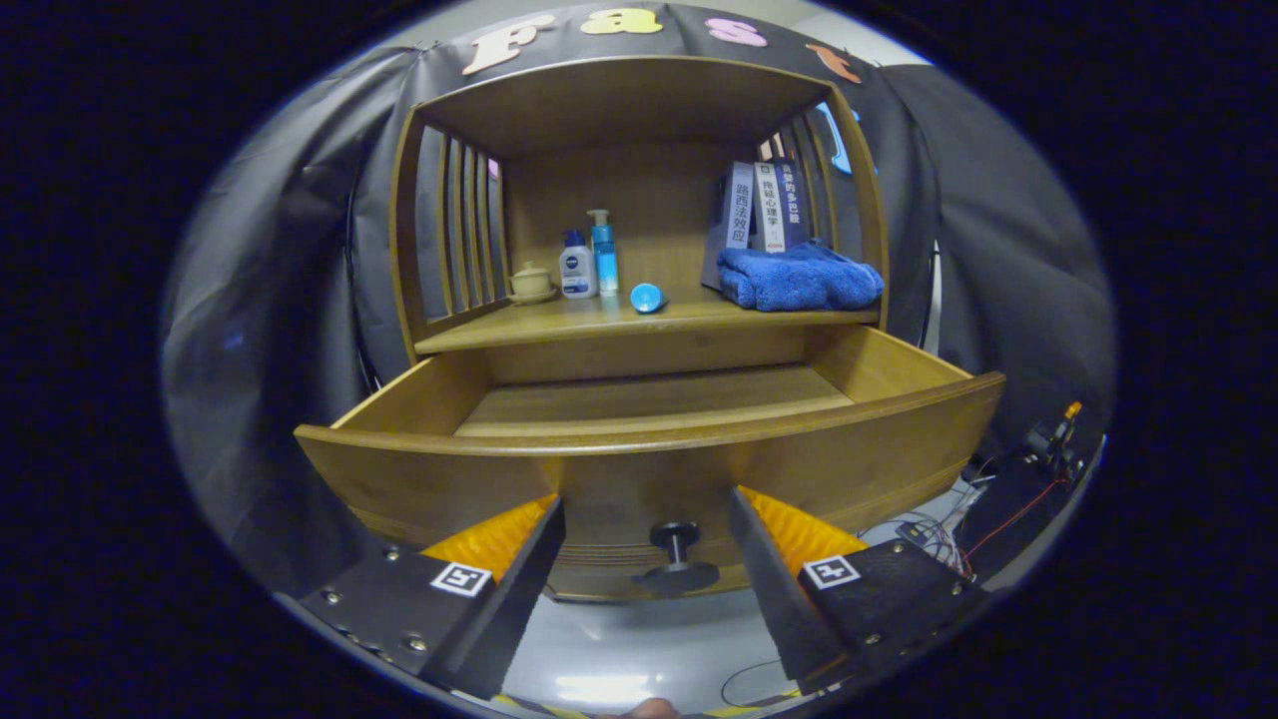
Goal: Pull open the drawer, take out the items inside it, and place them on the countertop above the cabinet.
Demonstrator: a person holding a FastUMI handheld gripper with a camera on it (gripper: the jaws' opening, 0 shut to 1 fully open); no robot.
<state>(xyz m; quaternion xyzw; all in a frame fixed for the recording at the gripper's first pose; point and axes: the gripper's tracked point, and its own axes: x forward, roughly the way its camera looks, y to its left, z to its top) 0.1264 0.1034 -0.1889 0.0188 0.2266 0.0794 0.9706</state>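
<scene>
Wooden cabinet (639,200), drawer (649,449) pulled open.
My tongs (647,519) gape apart; knob (676,551) between them at twelve o'clock.

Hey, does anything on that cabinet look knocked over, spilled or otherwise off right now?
One thing: the small blue cup lies tipped on its side on the countertop, beside the pump bottle. The drawer is pulled open, its knob between the gripper's open jaws.

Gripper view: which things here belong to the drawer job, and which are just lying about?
Job: open drawer, its knob between the open gripper fingers, countertop.
Lying about: blue towel, books, two bottles, small blue cup, lidded cup.
</scene>
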